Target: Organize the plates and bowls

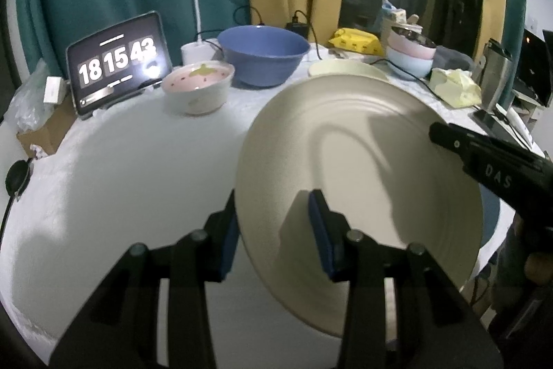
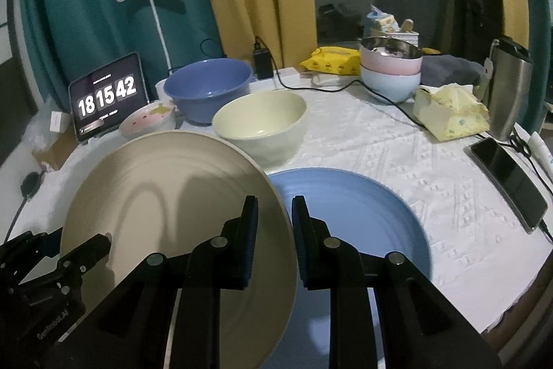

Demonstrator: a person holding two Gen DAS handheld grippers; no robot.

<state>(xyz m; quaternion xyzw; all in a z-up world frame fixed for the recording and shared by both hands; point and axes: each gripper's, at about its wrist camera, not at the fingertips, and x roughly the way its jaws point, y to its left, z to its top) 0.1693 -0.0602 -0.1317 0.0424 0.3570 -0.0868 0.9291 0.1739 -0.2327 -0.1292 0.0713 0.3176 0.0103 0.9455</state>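
A large round beige ceramic plate (image 1: 363,196) is held tilted above the white textured tablecloth (image 1: 121,178), carried between both tools. The left gripper (image 1: 273,230) pinches the plate's near-left rim, one blue-padded finger under the edge and the other on its upper face. The right gripper (image 2: 274,230) clamps the opposite rim in the same way, its fingers close together with the plate's edge between them. Below and just right of the raised plate, a round light-blue plate (image 2: 363,213) lies flat on the cloth. Behind it stands a pale cream bowl (image 2: 262,123), then a deep blue bowl (image 2: 207,89) and a small pink strawberry-patterned bowl (image 2: 147,123) beside a tablet showing a clock (image 2: 107,95). Stacked pink and pale-blue bowls (image 2: 390,71) stand at the far right.
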